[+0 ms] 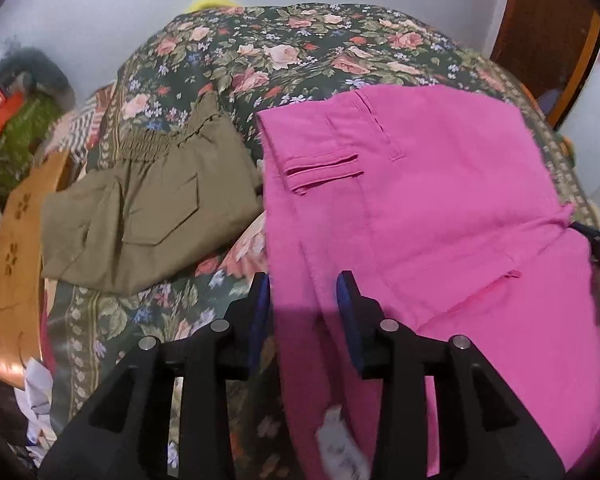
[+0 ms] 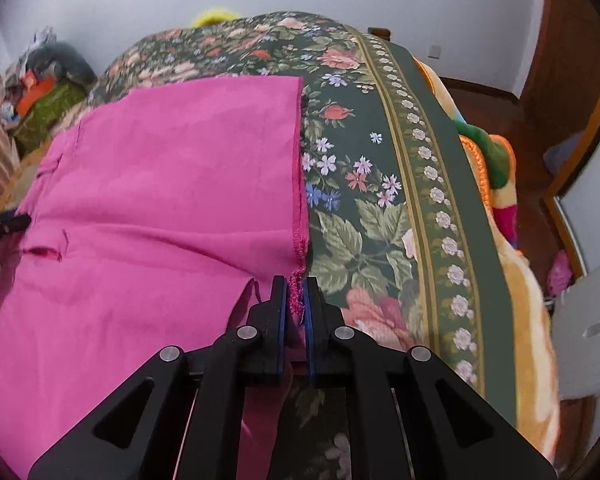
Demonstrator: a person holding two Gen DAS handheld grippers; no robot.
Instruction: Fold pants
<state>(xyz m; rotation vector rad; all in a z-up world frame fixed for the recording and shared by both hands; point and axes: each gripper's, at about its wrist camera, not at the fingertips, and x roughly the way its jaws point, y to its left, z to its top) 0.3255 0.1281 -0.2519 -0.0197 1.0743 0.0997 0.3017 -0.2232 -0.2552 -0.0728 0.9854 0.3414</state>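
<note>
Pink pants (image 1: 428,208) lie folded on the floral bedspread (image 1: 284,56); the waistband and pockets face the left wrist view. My left gripper (image 1: 305,300) is open, its jaws straddling the near left edge of the pants. In the right wrist view the pants (image 2: 172,184) spread to the left. My right gripper (image 2: 296,300) is shut on the frayed hem corner of the pink pants. The tip of the other gripper shows at the left edge (image 2: 4,224).
Folded olive pants (image 1: 148,216) lie on the bed left of the pink ones. A wooden footboard (image 1: 16,248) and clutter stand at the left. A colourful blanket (image 2: 496,184) hangs off the bed's right side, with the wooden floor (image 2: 492,104) beyond.
</note>
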